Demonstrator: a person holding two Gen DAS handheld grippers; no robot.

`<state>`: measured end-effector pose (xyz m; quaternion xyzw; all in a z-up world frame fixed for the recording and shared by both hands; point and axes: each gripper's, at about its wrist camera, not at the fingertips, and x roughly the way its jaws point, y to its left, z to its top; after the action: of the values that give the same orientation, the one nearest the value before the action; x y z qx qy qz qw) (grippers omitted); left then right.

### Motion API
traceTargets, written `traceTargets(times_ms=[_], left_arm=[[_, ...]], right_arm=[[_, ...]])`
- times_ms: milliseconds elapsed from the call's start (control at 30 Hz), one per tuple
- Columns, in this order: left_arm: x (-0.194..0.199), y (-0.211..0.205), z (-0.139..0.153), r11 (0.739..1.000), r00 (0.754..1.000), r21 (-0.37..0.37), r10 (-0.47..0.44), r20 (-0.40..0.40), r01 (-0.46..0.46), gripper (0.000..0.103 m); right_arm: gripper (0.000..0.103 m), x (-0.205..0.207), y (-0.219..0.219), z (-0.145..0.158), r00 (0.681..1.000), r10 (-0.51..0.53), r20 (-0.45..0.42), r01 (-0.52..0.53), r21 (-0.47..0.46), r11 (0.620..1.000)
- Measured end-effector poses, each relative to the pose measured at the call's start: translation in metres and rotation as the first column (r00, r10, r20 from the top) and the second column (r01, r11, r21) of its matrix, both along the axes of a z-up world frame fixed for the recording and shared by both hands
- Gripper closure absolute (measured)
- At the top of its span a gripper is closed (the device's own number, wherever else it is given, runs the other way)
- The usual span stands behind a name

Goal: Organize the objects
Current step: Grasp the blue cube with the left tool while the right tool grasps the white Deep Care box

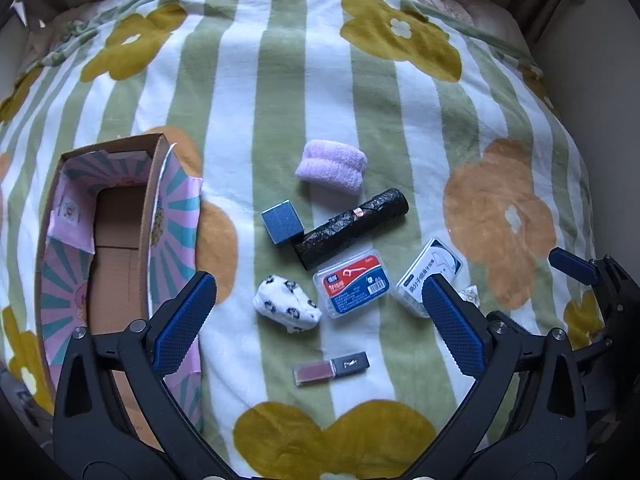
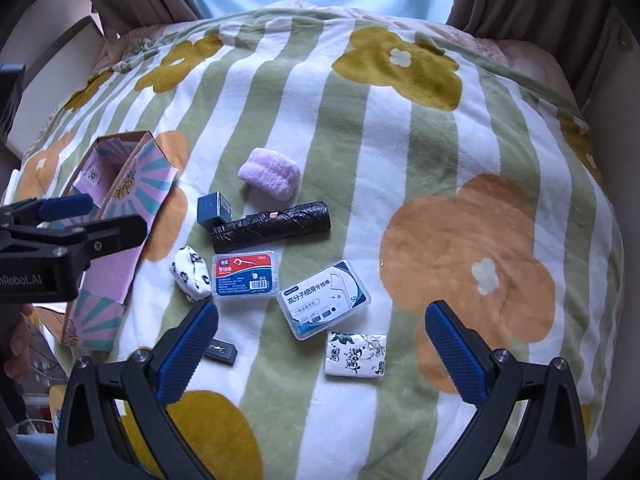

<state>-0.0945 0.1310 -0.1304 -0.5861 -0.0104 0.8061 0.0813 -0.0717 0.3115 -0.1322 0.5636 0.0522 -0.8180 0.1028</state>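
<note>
On the striped blanket lie a lilac rolled sock (image 1: 331,170) (image 2: 270,174), a blue cube box (image 1: 282,222) (image 2: 214,210), a black bag roll (image 1: 352,232) (image 2: 272,226), a panda-print sock (image 1: 286,308) (image 2: 191,274), a red floss case (image 1: 352,282) (image 2: 246,274), a white floss case (image 1: 430,276) (image 2: 324,298), a lip gloss (image 1: 330,368) (image 2: 220,350) and a tissue pack (image 2: 356,354). An open cardboard box (image 1: 116,240) (image 2: 116,216) sits to the left. My left gripper (image 1: 320,308) hovers open above the items. My right gripper (image 2: 322,340) is open over the white floss case.
The blanket (image 1: 360,100) covers a rounded bed, falling away at both sides. Curtains (image 2: 540,0) hang at the back. The far half of the blanket holds no objects. A person's hand (image 2: 18,344) shows at the left edge of the right wrist view.
</note>
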Motion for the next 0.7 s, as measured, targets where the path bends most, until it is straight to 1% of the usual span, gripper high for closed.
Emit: traceTargets(times_ms=[67, 133, 233, 333, 367, 400, 433, 467, 600, 667, 700], left_arm=[[-0.013, 0.006, -0.015, 1.000, 1.000, -0.021, 0.013, 0.015, -0.013, 0.004], [-0.028, 0.008, -0.032, 0.999, 0.999, -0.020, 0.034, 0.035, -0.034, 0.007], [-0.048, 0.007, -0.055, 0.997, 0.995, -0.020, 0.071, 0.066, -0.070, 0.008], [-0.066, 0.005, -0.076, 0.994, 0.989, -0.014, 0.113, 0.090, -0.112, 0.009], [-0.072, 0.005, -0.082, 0.992, 0.987, -0.018, 0.125, 0.099, -0.124, 0.010], [-0.077, 0.005, -0.089, 0.991, 0.985, -0.025, 0.137, 0.106, -0.135, 0.013], [-0.082, 0.005, -0.096, 0.989, 0.982, -0.033, 0.148, 0.117, -0.145, 0.018], [-0.086, 0.004, -0.102, 0.987, 0.979, -0.041, 0.159, 0.129, -0.155, 0.020], [-0.094, -0.004, -0.122, 0.977, 0.963, -0.067, 0.212, 0.167, -0.203, 0.023], [-0.096, -0.010, -0.132, 0.972, 0.954, -0.070, 0.233, 0.189, -0.224, 0.032], [-0.096, -0.013, -0.136, 0.970, 0.949, -0.067, 0.243, 0.202, -0.234, 0.033]], right_arm=[[0.001, -0.009, 0.000, -0.017, 0.999, 0.044, 0.019, -0.044, 0.017, 0.999], [0.001, -0.017, -0.001, -0.037, 0.996, 0.080, 0.046, -0.082, 0.053, 0.995], [0.001, -0.028, 0.001, -0.063, 0.990, 0.109, 0.088, -0.115, 0.070, 0.991], [0.001, -0.035, 0.000, -0.084, 0.981, 0.146, 0.126, -0.155, 0.067, 0.986], [0.001, -0.038, 0.000, -0.091, 0.977, 0.160, 0.141, -0.170, 0.066, 0.983], [0.001, -0.040, -0.001, -0.097, 0.972, 0.173, 0.156, -0.185, 0.062, 0.981], [0.001, -0.042, -0.002, -0.102, 0.968, 0.185, 0.169, -0.197, 0.057, 0.979], [0.000, -0.044, -0.002, -0.107, 0.963, 0.197, 0.182, -0.209, 0.050, 0.977], [0.000, -0.049, -0.003, -0.122, 0.946, 0.229, 0.228, -0.240, 0.022, 0.970], [0.000, -0.050, -0.004, -0.127, 0.939, 0.244, 0.242, -0.249, -0.010, 0.968], [0.000, -0.050, -0.005, -0.129, 0.935, 0.250, 0.249, -0.254, -0.017, 0.967]])
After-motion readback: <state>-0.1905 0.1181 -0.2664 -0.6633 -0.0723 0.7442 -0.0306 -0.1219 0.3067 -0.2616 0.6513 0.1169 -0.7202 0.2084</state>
